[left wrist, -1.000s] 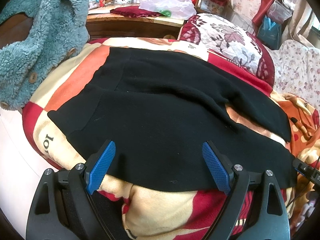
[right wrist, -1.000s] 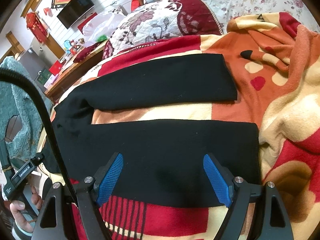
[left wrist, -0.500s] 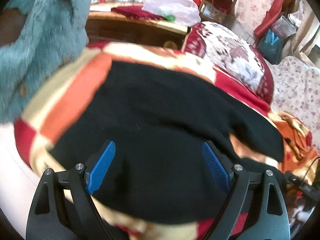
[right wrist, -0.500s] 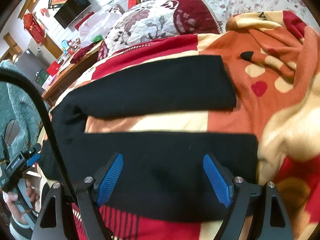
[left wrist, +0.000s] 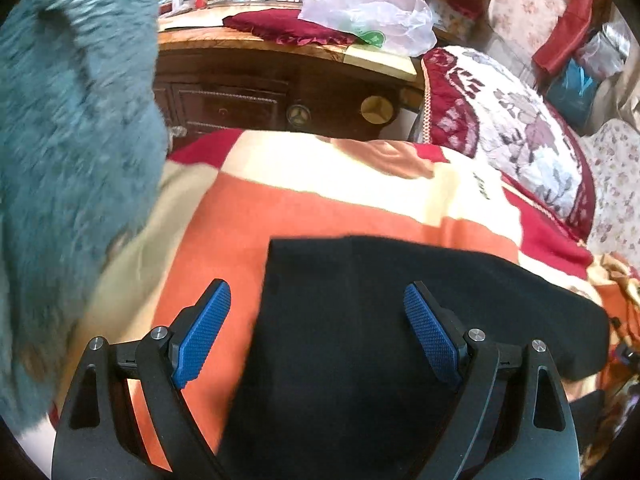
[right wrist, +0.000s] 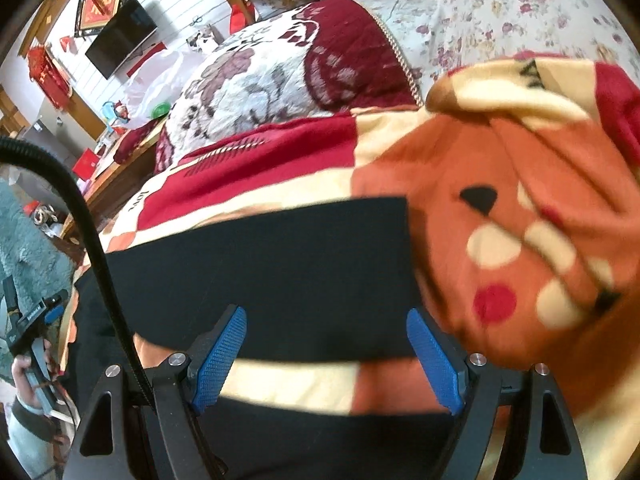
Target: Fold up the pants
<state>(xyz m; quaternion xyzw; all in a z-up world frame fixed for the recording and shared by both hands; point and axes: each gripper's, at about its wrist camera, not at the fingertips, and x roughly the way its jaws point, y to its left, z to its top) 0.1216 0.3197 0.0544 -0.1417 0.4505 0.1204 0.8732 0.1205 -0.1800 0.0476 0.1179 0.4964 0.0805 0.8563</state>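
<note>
Black pants [left wrist: 384, 320] lie spread on a red, orange and cream blanket [left wrist: 320, 184] on a bed. My left gripper [left wrist: 316, 320] is open and empty, low over the waist end of the pants, near its far left corner. In the right wrist view the two legs show as black bands, the far leg [right wrist: 272, 264] above and the near leg [right wrist: 320, 440] below, with blanket between them. My right gripper [right wrist: 324, 344] is open and empty, over the gap between the legs near their cuff ends.
A patterned red and white pillow [left wrist: 516, 136] lies at the bed's head. A wooden dresser [left wrist: 256, 88] with a plastic bag [left wrist: 368, 12] stands beyond the bed. A teal fleece sleeve [left wrist: 68, 160] fills the left. A bunched blanket fold [right wrist: 520, 216] rises at right.
Both grippers have moved forward and lower over the pants. The left one now looks past the waist edge; the right one has passed over the near leg toward the far leg. Jaws stayed open.
</note>
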